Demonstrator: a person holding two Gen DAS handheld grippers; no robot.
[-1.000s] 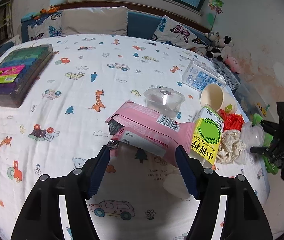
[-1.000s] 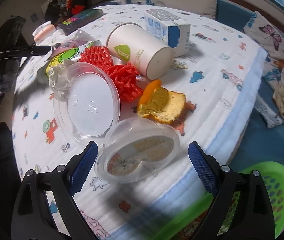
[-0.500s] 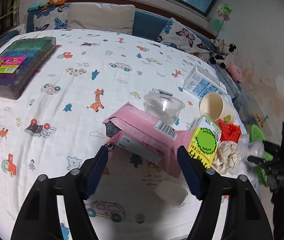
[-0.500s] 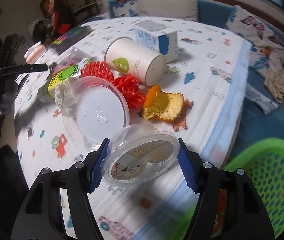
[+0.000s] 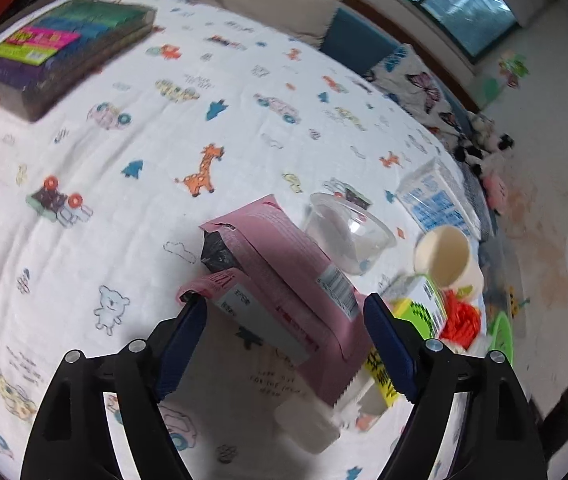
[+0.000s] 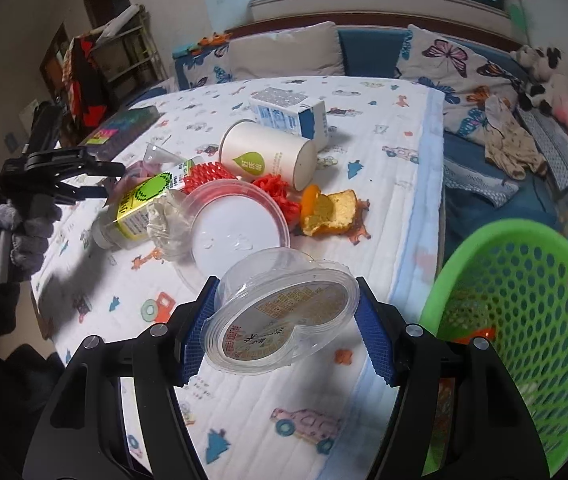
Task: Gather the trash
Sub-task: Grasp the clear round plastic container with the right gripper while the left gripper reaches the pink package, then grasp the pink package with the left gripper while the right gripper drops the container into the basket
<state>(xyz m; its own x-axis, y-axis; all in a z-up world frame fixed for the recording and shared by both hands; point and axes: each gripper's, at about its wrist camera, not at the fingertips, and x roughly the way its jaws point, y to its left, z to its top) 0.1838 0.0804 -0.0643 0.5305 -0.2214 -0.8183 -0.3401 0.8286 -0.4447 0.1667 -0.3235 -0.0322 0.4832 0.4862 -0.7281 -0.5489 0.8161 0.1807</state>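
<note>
My right gripper (image 6: 284,336) is shut on a clear plastic container (image 6: 280,316) with a printed label and holds it above the table edge, left of a green perforated basket (image 6: 524,312). My left gripper (image 5: 284,344) is open, its blue pads on either side of a pink snack bag (image 5: 280,296) lying on the cartoon-print tablecloth. Other trash lies there: a clear round lid (image 6: 240,232), a paper cup (image 6: 268,156) on its side, red netting (image 6: 208,172), a yellow-green drink carton (image 6: 144,204), a bread piece (image 6: 332,212) and a blue-white milk carton (image 6: 292,116).
A clear plastic cup (image 5: 348,236) stands behind the pink bag. A dark box of colourful items (image 5: 60,52) lies at the table's far left. A white crumpled piece (image 5: 308,424) lies near my left gripper. A sofa with butterfly cushions (image 6: 464,60) runs behind the table.
My right gripper closed on the clear container and lifted it off the table toward the green basket. My left gripper moved forward, closer to the pink bag.
</note>
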